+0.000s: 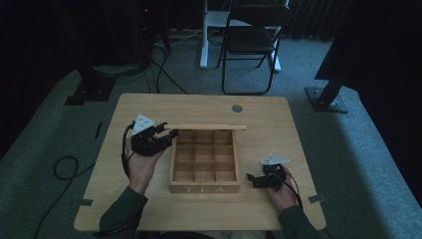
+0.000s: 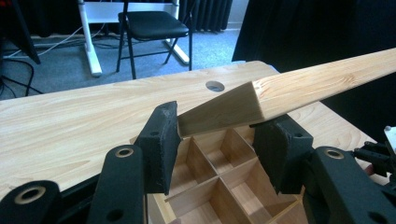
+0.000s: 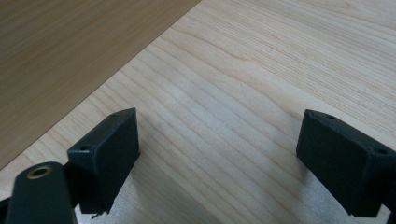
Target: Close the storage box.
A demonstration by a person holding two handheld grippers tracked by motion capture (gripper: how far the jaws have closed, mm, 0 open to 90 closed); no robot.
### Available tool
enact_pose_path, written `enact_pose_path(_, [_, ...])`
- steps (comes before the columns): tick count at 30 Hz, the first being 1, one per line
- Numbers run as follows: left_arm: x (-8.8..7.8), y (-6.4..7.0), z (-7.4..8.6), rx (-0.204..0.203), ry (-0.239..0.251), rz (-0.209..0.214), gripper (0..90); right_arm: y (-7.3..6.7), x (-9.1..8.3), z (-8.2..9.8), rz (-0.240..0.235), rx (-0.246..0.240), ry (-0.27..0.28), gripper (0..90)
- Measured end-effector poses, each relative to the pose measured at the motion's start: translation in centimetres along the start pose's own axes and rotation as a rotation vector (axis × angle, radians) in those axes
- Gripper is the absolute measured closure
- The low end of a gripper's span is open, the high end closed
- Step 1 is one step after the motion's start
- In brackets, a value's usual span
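Left gripper [image 1: 163, 133] sits at the lid's [image 1: 205, 127] left end; in its own view the lid's corner [image 2: 224, 109] lies between part-open jaws, left pad touching, right pad just beside, so no firm clamp. The lid stands raised over the rear wall of the tea box [image 1: 204, 188] at mid-table [image 1: 149, 107]. High view: nine compartments, all bare wood. Right gripper [image 1: 253, 179] rests right of the box; its own view shows jaws wide apart, holding nothing, above the tabletop [image 3: 261, 70].
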State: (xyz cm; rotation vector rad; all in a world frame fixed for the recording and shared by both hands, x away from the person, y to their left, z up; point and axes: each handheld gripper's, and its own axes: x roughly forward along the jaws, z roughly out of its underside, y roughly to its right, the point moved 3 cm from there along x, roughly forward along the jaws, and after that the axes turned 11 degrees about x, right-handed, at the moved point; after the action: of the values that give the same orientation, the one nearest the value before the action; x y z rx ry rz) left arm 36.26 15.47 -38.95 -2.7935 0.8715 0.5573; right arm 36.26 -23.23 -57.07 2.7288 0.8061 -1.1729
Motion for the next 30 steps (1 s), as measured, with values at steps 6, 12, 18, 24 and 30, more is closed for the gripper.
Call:
enact_pose_path(6, [-0.1, 0.2, 0.3, -0.007, -0.006, 0.001, 49.9, 0.0, 0.0, 0.0, 0.0, 0.001, 0.002, 12.8])
enact_pose_path(12, [-0.1, 0.4, 0.7, -0.014, -0.014, 0.004, 47.9, 0.0, 0.0, 0.0, 0.0, -0.002, 0.003, 12.8])
enact_pose_path(18, [-0.3, 0.8, 1.2, 0.0, -0.019, -0.005, 47.9, 0.0, 0.0, 0.0, 0.001, -0.002, 0.004, 12.8])
enact_pose_path(24, [-0.4, 1.0, 1.5, 0.002, -0.023, -0.001, 47.5, 0.0, 0.0, 0.0, 0.0, -0.002, 0.002, 12.8])
enact_pose_path(30, [-0.5, 1.2, 1.9, 0.004, -0.027, 0.004, 46.8, 0.0, 0.0, 0.0, 0.0, 0.0, 0.002, 12.8])
